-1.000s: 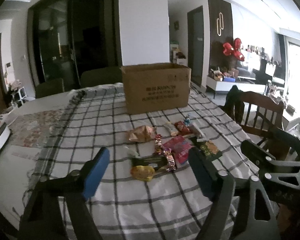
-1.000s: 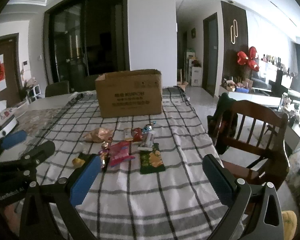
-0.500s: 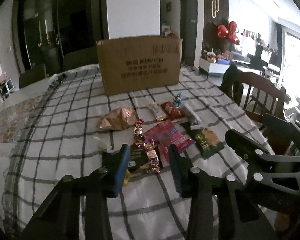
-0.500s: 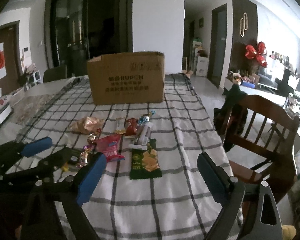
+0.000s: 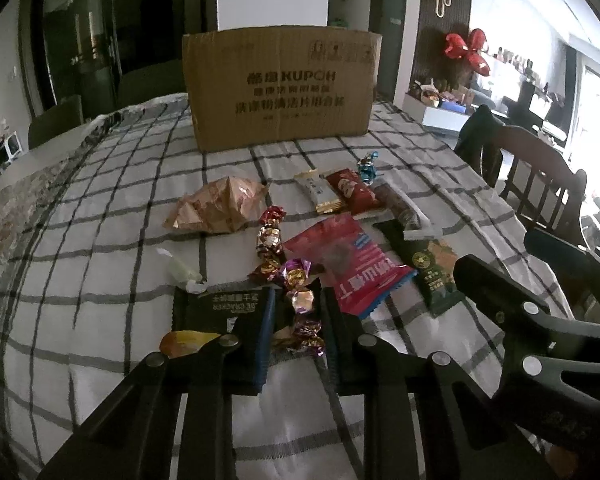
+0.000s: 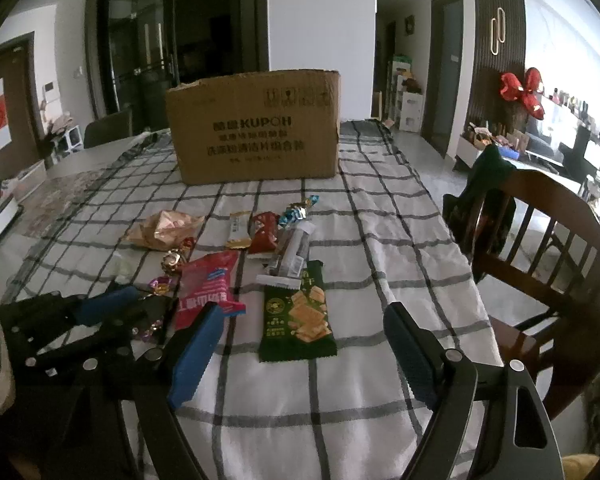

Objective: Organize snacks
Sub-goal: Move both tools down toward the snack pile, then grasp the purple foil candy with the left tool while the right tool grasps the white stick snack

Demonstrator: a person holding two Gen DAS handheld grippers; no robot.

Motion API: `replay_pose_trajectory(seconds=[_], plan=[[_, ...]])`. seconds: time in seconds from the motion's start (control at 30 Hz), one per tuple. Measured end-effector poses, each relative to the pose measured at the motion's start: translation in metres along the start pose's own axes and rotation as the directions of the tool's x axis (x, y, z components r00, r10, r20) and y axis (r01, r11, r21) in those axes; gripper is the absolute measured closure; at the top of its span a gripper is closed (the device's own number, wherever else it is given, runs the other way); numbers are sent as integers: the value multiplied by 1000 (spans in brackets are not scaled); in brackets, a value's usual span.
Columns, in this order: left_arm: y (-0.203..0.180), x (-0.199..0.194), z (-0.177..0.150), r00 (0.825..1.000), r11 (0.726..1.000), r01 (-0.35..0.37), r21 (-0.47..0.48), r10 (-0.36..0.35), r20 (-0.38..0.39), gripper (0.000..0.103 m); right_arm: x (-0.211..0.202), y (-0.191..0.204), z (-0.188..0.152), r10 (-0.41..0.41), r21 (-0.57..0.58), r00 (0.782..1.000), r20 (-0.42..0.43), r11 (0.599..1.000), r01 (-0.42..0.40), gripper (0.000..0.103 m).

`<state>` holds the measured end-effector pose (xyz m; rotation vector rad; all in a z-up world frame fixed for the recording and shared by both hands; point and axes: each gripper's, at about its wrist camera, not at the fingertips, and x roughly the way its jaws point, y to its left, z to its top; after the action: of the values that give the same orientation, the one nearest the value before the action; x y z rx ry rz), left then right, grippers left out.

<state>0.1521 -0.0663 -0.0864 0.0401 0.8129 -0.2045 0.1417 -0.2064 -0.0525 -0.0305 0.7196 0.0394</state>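
Observation:
Several snacks lie on the checked tablecloth (image 5: 100, 280) in front of a cardboard box (image 5: 280, 88). Among them are a gold crinkled bag (image 5: 220, 208), a red pack (image 5: 352, 268), a green cracker pack (image 6: 296, 316) and a black cracker pack (image 5: 216, 308). My left gripper (image 5: 298, 332) is low over the cloth and its jaws are closing. A string of foil-wrapped candies (image 5: 300, 300) lies between the pads, and the wrappers touch both. My right gripper (image 6: 300, 354) is closing but still wide. The green pack lies between its fingertips, untouched.
A wooden chair (image 6: 540, 248) with a dark garment over its back stands close to the table's right edge. Small bars (image 5: 320, 192) and a blue twisted candy (image 5: 368, 166) lie nearer the box. A floral mat (image 5: 16, 200) covers the table's left side.
Both grippers have come down and forward toward the snacks. The left jaws went from wide apart to close around the candy string. The right jaws narrowed a little.

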Motion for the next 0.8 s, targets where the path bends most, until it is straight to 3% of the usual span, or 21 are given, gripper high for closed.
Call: replay_pose_trajectory(seconds=[0.23, 0.27, 0.5, 0.8], plan=[[5, 11, 0, 998, 999, 31, -41, -33, -49, 82, 8, 0, 1, -1, 7, 1000, -17, 1000, 1, 24], [6, 10, 0, 999, 999, 27, -46, -28, -38, 86, 9, 1, 2, -1, 8, 1000, -18, 1000, 1, 24], [11, 3, 6, 999, 998, 42, -48, -42, -3, 86, 15, 8, 7, 1, -14, 1000, -15, 1000, -1, 25], [6, -4, 35, 999, 1000, 22, -3, -22, 45, 86, 29, 7, 30, -1, -5, 1000, 1, 1000, 1, 37]])
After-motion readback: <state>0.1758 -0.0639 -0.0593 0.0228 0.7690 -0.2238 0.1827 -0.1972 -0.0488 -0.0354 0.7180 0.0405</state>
